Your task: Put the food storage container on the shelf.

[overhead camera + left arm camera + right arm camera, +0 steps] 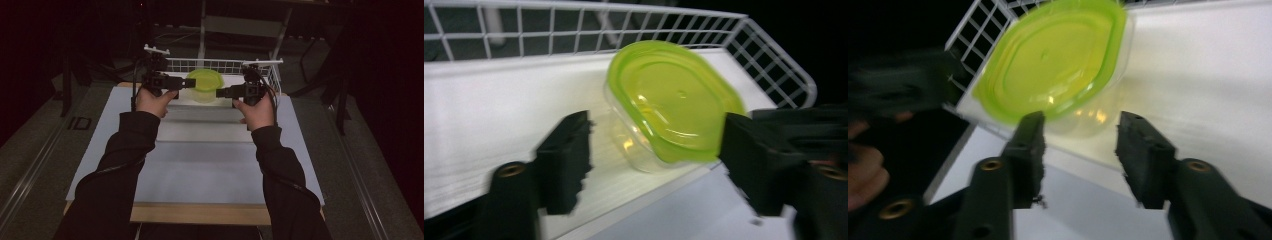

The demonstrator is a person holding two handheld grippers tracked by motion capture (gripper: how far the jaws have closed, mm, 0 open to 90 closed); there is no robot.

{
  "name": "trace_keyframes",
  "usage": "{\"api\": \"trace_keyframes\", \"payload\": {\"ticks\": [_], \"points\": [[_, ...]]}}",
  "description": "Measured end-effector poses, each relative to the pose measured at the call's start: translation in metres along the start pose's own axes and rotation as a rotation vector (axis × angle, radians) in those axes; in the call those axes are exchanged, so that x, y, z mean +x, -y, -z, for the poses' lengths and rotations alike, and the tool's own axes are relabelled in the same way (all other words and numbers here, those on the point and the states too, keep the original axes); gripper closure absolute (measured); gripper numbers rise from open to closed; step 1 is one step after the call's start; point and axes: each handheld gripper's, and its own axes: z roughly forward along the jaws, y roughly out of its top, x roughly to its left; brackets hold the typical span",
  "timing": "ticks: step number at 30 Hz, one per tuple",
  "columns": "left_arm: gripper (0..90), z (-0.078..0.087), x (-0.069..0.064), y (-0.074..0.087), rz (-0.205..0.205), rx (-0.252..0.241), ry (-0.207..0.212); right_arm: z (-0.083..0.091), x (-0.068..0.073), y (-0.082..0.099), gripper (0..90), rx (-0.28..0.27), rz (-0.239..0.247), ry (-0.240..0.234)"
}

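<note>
The left gripper (189, 83) has its jaws spread, with the lidded tub (204, 85) between and beyond them but no pad pressing on it; in the left gripper view the tub (669, 107) sits clear of both black jaws. The right gripper (220, 93) comes in from the other side, jaws also apart, their tips just short of the tub's clear wall (1088, 117) in the right gripper view, touching nothing as far as one can tell. The two hands flank the tub from left and right, probably so that one can steady the clear base while the other works the green lid (1053, 57).

The tub stands on a white tray (499, 115) at the far edge of the table, fenced on its far and right sides by a white wire rack (220, 65), which likely keeps it from sliding off. The table (200, 170) is pale, with a wooden near edge. The room around it is dark, with grey floor on either side.
</note>
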Motion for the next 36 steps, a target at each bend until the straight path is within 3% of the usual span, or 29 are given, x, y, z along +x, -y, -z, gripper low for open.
{"api": "trace_keyframes", "payload": {"ticks": [3,6,7,9,11,12,18,23,27,31,36], "points": [[18.8,0.006,0.001,0.010,-0.030,-0.031,0.033,-0.011,0.004,0.010,72.7,0.039,0.025,0.015],[15.1,0.008,-0.003,0.027,-0.069,-0.064,0.014,-0.020,0.007,0.016,88.4,0.043,0.012,0.012],[13.4,0.008,-0.004,0.033,-0.082,-0.074,0.019,-0.023,0.008,0.017,89.2,0.043,0.010,0.009],[5.0,0.006,-0.005,0.049,-0.130,-0.072,0.027,-0.029,0.011,0.018,89.2,0.036,0.010,0.003],[3.0,0.006,-0.005,0.054,-0.134,-0.077,0.035,-0.034,0.015,0.018,89.0,0.026,0.013,0.005],[3.0,0.006,-0.005,0.067,-0.151,-0.079,0.039,-0.036,0.016,0.018,88.9,0.022,0.009,0.002],[2.9,0.006,0.000,0.094,-0.137,-0.083,0.079,-0.046,0.017,0.014,86.8,0.003,-0.010,0.005],[2.9,0.008,0.000,0.106,-0.163,-0.088,0.095,-0.047,0.019,0.015,83.8,0.002,-0.008,0.000],[2.9,0.009,-0.001,0.110,-0.180,-0.089,0.108,-0.043,0.022,0.018,80.7,0.006,0.018,-0.004],[2.9,0.014,-0.007,0.117,-0.204,-0.096,0.149,-0.034,0.027,0.024,74.7,0.009,0.051,-0.018],[2.9,0.020,-0.008,0.127,-0.208,-0.109,0.192,-0.026,0.032,0.038,63.8,0.001,0.122,-0.027]]}}
